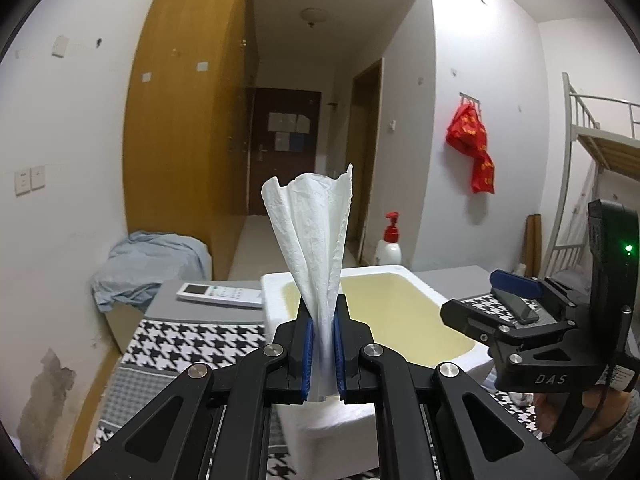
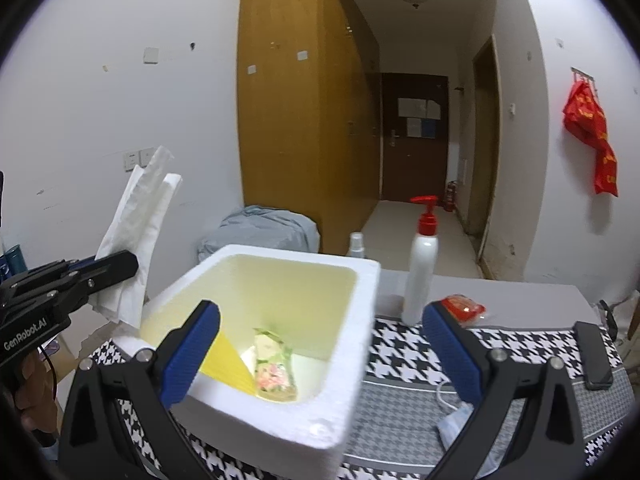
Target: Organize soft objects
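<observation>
**Carrying a tissue toward the foam box**

Judging by the white foam box [image 2: 280, 344], the sorting is partly done: a yellow flat sheet [image 2: 226, 364] and a floral-printed soft packet [image 2: 276, 372] already lie on its floor. What looks left is the crumpled white paper tissue [image 1: 316, 248], not yet in the box, and perhaps a pale blue face mask [image 2: 456, 426] lying on the houndstooth-covered tabletop [image 2: 420, 360] under the right jaws, plus a small red packet [image 2: 462, 306] just beyond them.

The left gripper [image 1: 323, 354] is clenched on the tissue, its blue pads pinching the lower part while the rest fans upward above the jaws; the box's near rim sits just ahead of and below them.

The right gripper [image 2: 320, 356] is released, its jaws spread as wide as they go with nothing pinched; the box's near right corner lies between and beneath them.
</observation>
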{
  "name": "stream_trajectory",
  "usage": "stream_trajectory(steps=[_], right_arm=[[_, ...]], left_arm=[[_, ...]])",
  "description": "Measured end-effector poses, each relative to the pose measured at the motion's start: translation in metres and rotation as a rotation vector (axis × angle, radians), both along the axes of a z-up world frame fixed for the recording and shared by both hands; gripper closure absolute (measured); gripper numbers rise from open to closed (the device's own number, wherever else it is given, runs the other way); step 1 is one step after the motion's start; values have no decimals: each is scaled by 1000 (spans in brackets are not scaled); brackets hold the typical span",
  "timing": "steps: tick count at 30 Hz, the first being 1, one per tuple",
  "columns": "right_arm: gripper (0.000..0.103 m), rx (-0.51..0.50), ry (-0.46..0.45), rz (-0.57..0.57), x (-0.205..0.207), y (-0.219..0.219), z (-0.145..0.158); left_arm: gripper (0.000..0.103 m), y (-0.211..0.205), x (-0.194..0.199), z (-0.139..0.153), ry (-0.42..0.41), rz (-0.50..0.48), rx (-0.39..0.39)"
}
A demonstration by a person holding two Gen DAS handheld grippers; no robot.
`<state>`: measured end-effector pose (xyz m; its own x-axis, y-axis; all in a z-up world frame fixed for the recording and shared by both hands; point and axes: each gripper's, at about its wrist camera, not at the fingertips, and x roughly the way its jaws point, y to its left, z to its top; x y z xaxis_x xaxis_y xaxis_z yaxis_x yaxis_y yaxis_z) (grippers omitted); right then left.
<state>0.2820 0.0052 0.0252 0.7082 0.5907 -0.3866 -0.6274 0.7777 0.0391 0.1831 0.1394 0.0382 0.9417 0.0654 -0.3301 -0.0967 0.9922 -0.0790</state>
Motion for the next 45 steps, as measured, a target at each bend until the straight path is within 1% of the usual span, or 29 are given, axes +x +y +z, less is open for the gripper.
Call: stream_trajectory(steps=[3,11,22,25,26,27,28,29,30,32,35,39,45], right_arm=[[1,15,1,-34,2,-12,0],[1,10,6,-126,6,-43,-6],[1,9,18,-193,4,-71,-16],[1,15,24,-210,3,-78,-19],[1,17,25,-217,3,-80,-19],[1,19,27,-224,3,-82,-19],[1,21,29,-230,2,-85,-20],[1,24,29,-241,1,-89,-20],[1,25,30,-251,0,-92,-21],[1,25,36,-270,-2,-99,-24],[1,20,41,-300,-6,-109,-27],[1,26,46,-335,-11,-121,-28],[1,33,50,-351,-15,-131,-30]], left_arm=[[93,-8,9,-1,5,-31,2],[93,-24,28,-3,26,-98,-12],[93,-31,54,-10,68,-108,-27],[83,-33,61,-11,76,-92,-15],[70,-33,64,-11,76,-88,-17],[46,-33,66,-12,80,-88,-20],[33,-32,67,-12,82,-90,-24],[12,-32,68,-13,78,-89,-32],[6,-32,66,-12,64,-84,-42],[1,-32,61,-9,28,-60,-51],[1,-38,57,-6,15,-71,-51],[1,-48,54,-4,9,-86,-14],[1,-58,40,-2,-15,-98,1]])
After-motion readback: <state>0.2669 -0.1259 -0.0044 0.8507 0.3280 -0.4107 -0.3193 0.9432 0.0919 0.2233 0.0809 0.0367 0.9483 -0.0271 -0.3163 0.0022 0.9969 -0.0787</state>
